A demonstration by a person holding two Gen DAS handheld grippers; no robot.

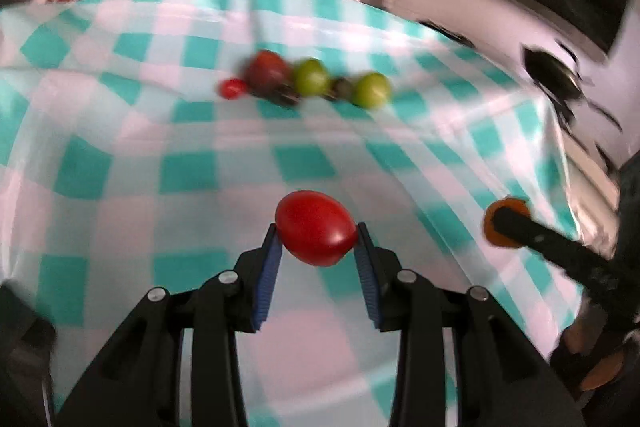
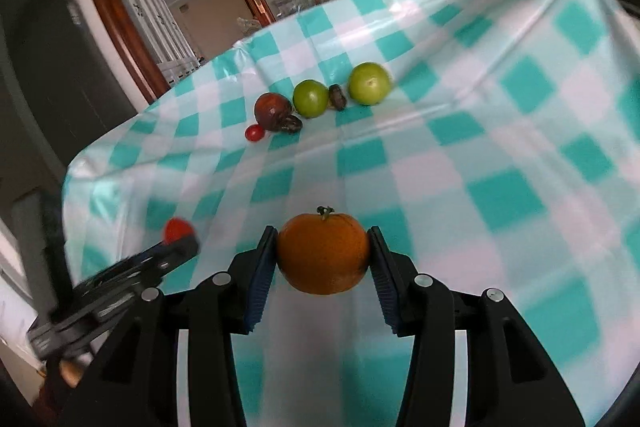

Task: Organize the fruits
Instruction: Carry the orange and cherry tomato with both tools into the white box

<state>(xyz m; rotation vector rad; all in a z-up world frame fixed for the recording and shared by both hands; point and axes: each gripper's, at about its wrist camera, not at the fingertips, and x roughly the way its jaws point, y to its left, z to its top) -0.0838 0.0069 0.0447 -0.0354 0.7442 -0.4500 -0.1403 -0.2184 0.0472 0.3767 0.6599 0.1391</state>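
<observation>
Blue-padded jaws of the left gripper (image 1: 318, 247) pinch a smooth oval red tomato (image 1: 316, 227) across its middle; soft and slippery, it likely wants gentle pressure. Right gripper (image 2: 323, 255) jaws clamp a round orange tangerine (image 2: 323, 253). Both hang above the teal-checked surface (image 2: 500, 147), short of 2 green round fruits (image 2: 369, 83).

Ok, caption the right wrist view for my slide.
Right gripper holds round orange fruit above checked teal tablecloth.
</observation>
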